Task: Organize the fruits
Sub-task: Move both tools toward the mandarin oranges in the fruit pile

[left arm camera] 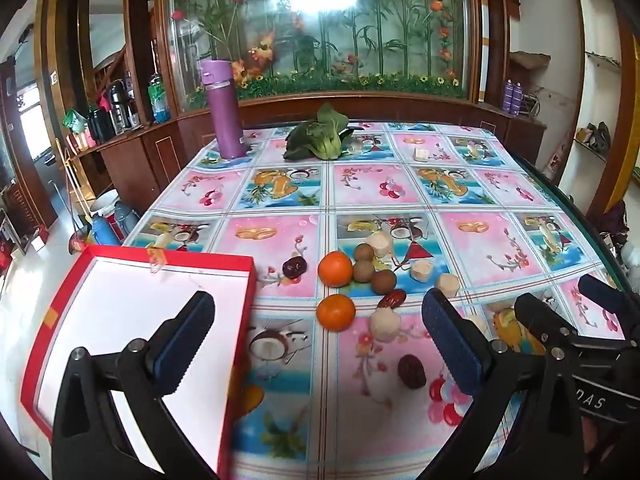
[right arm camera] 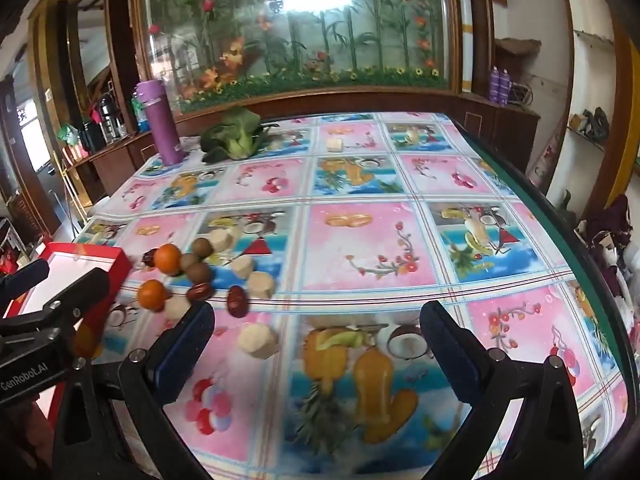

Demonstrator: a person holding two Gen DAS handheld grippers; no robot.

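Both grippers hover empty, jaws spread wide: the left gripper (left arm camera: 318, 344) over the red box (left arm camera: 52, 304), the right gripper (right arm camera: 316, 344) just beside it. The fruits lie loose on the tablecloth (left arm camera: 472, 240), around twelve o'clock from the left gripper. The oranges (left arm camera: 335, 268) look firm, round and liable to roll, so pinch across the middle; the dates (left arm camera: 412, 371) seem light, wrinkled and easier to grip.

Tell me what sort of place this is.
Most likely a home dining room: a table under a fruit-print cloth, a wooden sideboard crowded with flasks, and shoe shelves by the wall.
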